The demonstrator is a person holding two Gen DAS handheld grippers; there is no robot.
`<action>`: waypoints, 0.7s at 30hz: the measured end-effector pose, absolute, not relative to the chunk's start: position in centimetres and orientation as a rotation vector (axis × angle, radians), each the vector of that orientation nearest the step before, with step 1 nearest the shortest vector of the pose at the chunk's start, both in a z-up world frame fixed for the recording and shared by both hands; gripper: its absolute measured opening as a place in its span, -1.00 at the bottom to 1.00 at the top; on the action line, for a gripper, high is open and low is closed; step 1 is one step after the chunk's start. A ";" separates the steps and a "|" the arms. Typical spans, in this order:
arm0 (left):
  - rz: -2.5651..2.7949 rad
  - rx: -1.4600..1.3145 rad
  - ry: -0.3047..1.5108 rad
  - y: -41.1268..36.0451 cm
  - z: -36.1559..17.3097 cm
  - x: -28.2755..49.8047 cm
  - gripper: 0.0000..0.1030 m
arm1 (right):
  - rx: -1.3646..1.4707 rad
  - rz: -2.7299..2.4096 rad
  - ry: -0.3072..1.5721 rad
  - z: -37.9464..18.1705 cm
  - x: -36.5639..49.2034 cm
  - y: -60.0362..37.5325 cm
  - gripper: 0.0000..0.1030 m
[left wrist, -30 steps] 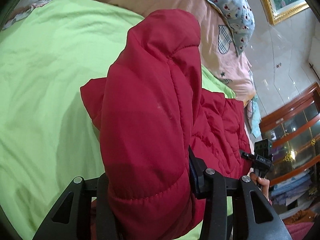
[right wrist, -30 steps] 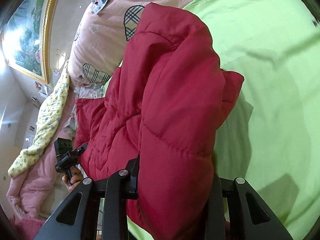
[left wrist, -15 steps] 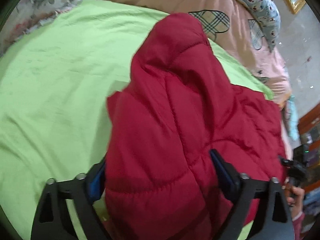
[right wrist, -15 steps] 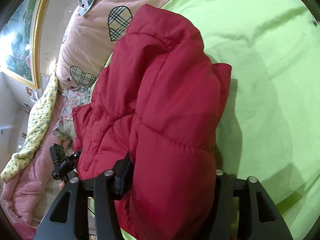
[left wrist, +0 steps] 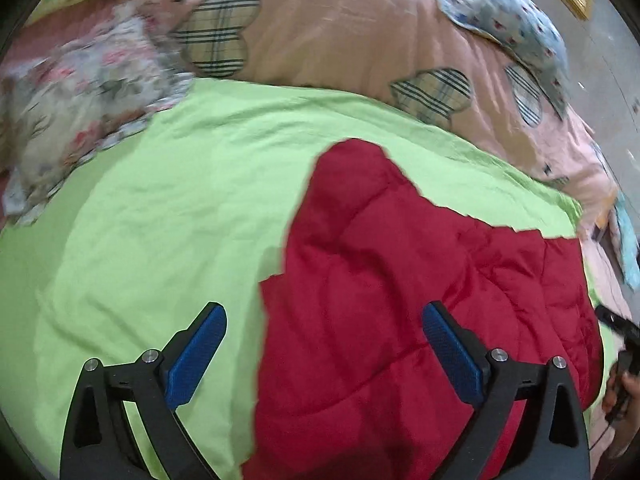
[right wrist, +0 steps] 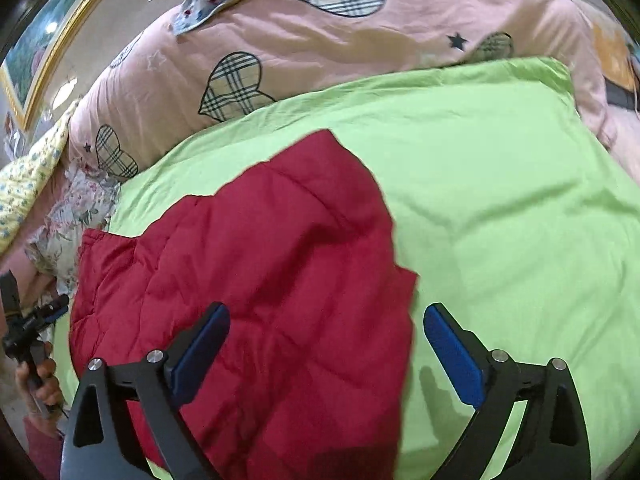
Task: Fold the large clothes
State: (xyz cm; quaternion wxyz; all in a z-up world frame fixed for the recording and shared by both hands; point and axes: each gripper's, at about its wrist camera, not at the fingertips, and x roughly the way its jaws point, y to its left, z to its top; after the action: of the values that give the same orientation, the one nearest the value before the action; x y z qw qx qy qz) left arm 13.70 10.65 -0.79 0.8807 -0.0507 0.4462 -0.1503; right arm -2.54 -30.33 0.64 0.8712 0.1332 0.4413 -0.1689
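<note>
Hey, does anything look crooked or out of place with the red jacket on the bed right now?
The red puffer jacket lies on the green sheet with one rounded end jutting toward the pink quilt, so its outline is uneven, not squared. Nothing looks spilled or damaged.

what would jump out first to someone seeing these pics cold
The red puffy jacket grabs the eye, lying spread on the bright green sheet. Next come the blue pads of the left tool and right tool, both spread open over the jacket and holding nothing. Behind lies a pink quilt with plaid hearts.
</note>
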 end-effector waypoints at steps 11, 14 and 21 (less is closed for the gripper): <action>-0.418 0.009 1.033 5.5 -3.5 15.0 -0.53 | 0.110 -0.342 1.061 -2.8 2.7 -27.8 -0.55; -0.499 -0.095 1.015 6.8 -2.0 15.0 -0.73 | 0.199 -0.295 1.007 -1.5 1.9 -28.7 -0.78; -0.642 -0.336 0.945 9.7 0.4 16.0 -0.75 | 0.360 -0.240 0.790 2.9 0.3 -30.8 -0.81</action>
State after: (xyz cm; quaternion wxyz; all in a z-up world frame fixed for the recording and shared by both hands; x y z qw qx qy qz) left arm 16.03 9.68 0.35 0.8278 -0.1583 0.4452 -0.3025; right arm 0.33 -30.83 2.86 0.9003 0.1740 0.3819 -0.1158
